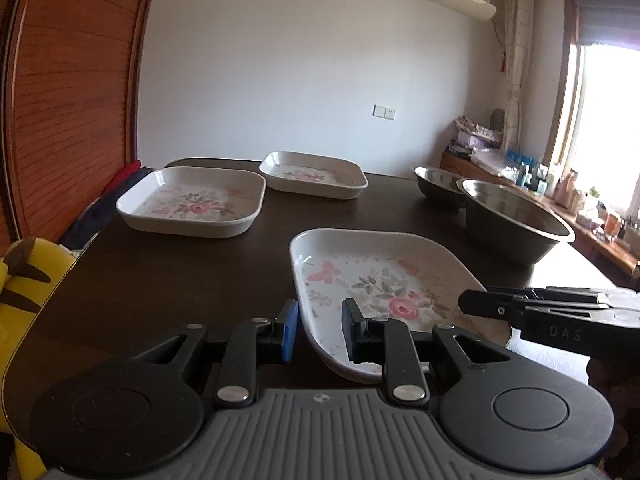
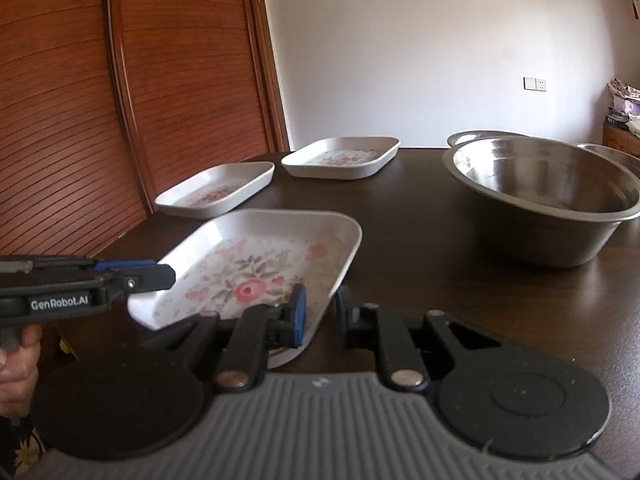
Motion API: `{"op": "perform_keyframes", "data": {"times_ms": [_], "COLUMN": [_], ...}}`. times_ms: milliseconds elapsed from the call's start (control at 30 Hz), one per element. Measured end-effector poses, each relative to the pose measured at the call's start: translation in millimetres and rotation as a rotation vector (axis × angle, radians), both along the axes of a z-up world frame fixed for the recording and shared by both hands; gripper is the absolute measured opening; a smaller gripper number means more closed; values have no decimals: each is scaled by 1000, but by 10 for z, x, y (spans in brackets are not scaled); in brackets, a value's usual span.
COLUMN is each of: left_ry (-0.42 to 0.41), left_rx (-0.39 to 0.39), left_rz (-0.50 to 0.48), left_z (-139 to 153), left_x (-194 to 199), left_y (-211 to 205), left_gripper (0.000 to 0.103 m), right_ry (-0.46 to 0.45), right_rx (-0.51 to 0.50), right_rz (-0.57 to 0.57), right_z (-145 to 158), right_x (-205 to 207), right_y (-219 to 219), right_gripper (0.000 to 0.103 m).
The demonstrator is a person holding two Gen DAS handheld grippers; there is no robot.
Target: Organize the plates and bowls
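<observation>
A dark counter is being used to carry all the dishes. The big steel bowl is being kept at its right side, with a small bowl just behind it.

Three flowered square plates are being shown. The near plate is being held at the counter's front, tilted, its front corner raised off the surface. The left plate and the far plate are being left flat further back, close to each other and well apart from the near plate.

The near plate's left rim is being gripped by the left gripper: its jaws are being kept at a moderate gap, one blue pad against the outer wall and the other finger inside the plate.

The opposite rim is being straddled by the right gripper, with its jaws being kept narrow, one pad inside the plate and one outside. Whether those pads are pressing on the rim cannot be told.

The left gripper's handle is being clasped by a hand at the edge of the right wrist view.
</observation>
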State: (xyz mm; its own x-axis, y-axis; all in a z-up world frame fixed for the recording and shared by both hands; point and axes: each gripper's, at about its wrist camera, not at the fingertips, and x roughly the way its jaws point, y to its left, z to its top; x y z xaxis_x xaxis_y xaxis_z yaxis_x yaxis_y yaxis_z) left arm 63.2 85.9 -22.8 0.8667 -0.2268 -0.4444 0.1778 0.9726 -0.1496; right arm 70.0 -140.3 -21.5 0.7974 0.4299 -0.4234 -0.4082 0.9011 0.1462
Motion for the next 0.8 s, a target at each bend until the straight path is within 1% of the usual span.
{"op": "perform_keyframes", "data": {"times_ms": [100,167,200,267,433,500,567,733,800], "left_ry": [-8,-15,-20,-34,-66,-75,-82,-99,-108], "left_rx": [-5,-4,-2,4,39,41,45,58,59], "left_rz": [24,38,44,55,63,64,64,56,58], "left_z": [3,20,35,65,149,181,209,289,322], "left_x": [-10,-29,-43,-74,-147,-168,-186,-197,-201], "left_y": [54,91,101,125,129,134,133,121,129], "left_gripper": [56,59,61,69,76,77,77,77,80], "right_ry": [-5,-18,-29,-73,-138,-167,-184,-219,-224], "right_rx": [8,18,14,-1,-16,-26,-27,-29,-29], "right_rz": [-5,-2,-8,-20,-20,-23,-18,8,15], "right_z": [-14,-6,7,45,159,205,240,297,322], "right_x": [-13,-32,-52,-108,-199,-246,-280,-332,-342], "right_y": [-7,-19,-27,-44,-74,-73,-72,-38,-23], "right_gripper": [20,22,23,23,23,24,27,27,27]}}
